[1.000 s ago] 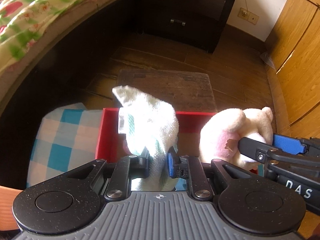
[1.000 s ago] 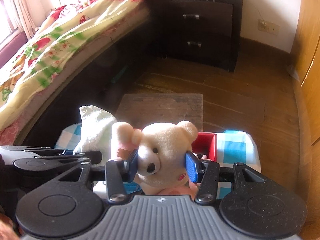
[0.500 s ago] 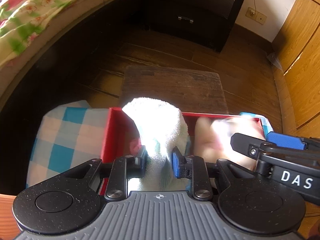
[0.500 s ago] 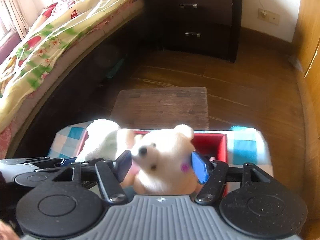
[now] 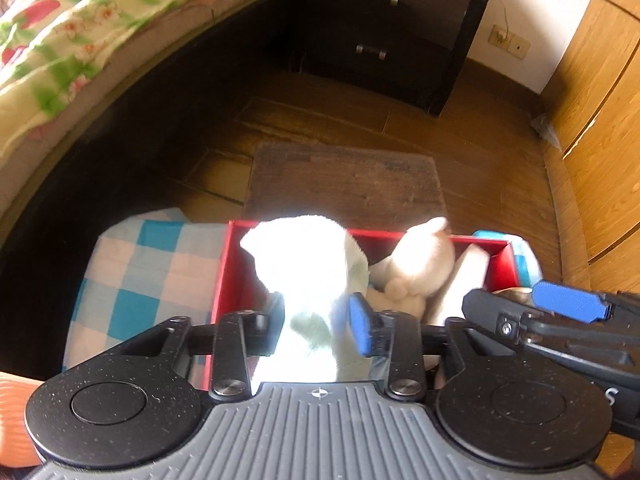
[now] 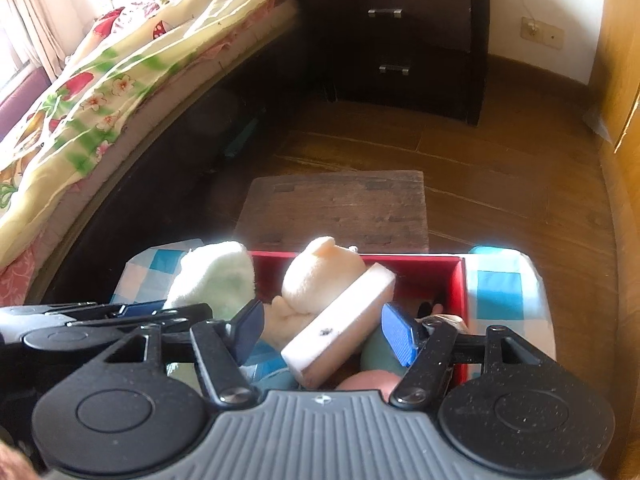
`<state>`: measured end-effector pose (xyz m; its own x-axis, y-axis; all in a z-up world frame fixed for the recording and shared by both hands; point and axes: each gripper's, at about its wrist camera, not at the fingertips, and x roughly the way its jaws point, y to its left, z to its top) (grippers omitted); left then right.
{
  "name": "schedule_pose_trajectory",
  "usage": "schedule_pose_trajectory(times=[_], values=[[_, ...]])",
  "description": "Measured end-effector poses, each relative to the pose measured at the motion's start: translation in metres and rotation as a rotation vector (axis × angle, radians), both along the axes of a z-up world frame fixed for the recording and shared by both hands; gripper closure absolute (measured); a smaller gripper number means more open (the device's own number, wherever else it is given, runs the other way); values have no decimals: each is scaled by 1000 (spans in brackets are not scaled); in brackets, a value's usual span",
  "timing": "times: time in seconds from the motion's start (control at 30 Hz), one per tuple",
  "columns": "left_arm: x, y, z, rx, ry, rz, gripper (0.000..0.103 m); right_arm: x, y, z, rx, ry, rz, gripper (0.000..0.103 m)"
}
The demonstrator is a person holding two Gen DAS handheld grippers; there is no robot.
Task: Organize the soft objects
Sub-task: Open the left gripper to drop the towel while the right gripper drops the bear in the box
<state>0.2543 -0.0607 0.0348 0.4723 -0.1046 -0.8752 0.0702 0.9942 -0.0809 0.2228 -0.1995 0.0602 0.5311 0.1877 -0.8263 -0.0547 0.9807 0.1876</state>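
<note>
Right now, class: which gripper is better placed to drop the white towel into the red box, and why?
Left. The left gripper is shut on the white towel, over the red box. The right gripper is open, holding nothing.

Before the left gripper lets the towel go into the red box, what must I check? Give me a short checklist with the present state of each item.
1. Towel held by left gripper: ok, the pads press on it.
2. Towel over the red box: ok, it hangs above the left end.
3. Right gripper empty: ok, open, nothing between its pads.
4. Teddy bear inside the box: ok, it lies beside a white block.
5. Free space under the towel: cannot tell, glare and the towel hide the floor of the box.
6. Right gripper away from the drop path: ok, it is at the right end.
</note>
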Motion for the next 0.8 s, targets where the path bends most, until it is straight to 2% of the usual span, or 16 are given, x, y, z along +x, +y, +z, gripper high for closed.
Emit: schedule_pose_trajectory(times=[0.23, 0.8], values=[[-20, -1, 19, -1, -28, -5, 59, -28, -16, 15, 13, -16, -19, 60], [-89, -12, 12, -6, 10, -40, 58, -100, -22, 22, -28, -19, -30, 60]])
